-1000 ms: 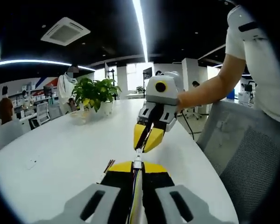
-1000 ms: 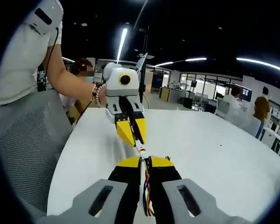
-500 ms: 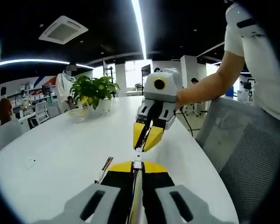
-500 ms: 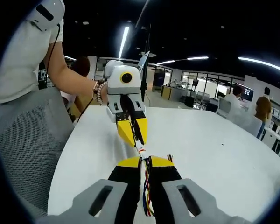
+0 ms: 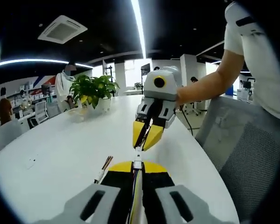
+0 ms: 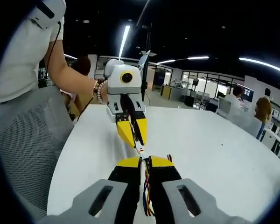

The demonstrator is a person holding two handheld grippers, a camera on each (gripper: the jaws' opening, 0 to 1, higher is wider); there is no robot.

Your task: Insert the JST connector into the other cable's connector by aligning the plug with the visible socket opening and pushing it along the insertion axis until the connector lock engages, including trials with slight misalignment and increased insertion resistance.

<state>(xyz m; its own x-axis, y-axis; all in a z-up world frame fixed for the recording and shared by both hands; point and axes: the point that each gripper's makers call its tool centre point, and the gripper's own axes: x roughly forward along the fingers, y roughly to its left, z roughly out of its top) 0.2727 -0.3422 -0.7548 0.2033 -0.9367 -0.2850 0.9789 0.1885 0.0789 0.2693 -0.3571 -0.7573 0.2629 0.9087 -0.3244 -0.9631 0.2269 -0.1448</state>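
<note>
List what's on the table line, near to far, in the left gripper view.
Left gripper shut on its cable → joined white connectors → right gripper shut on the other cable → potted plant at the far end of the white table.

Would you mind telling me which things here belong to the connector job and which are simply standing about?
Part of the job:
- left gripper, shut on its cable
- right gripper, shut on its wired cable
- white connectors meeting between the jaws

Just about:
- potted plant
- mesh chair
- white table
</note>
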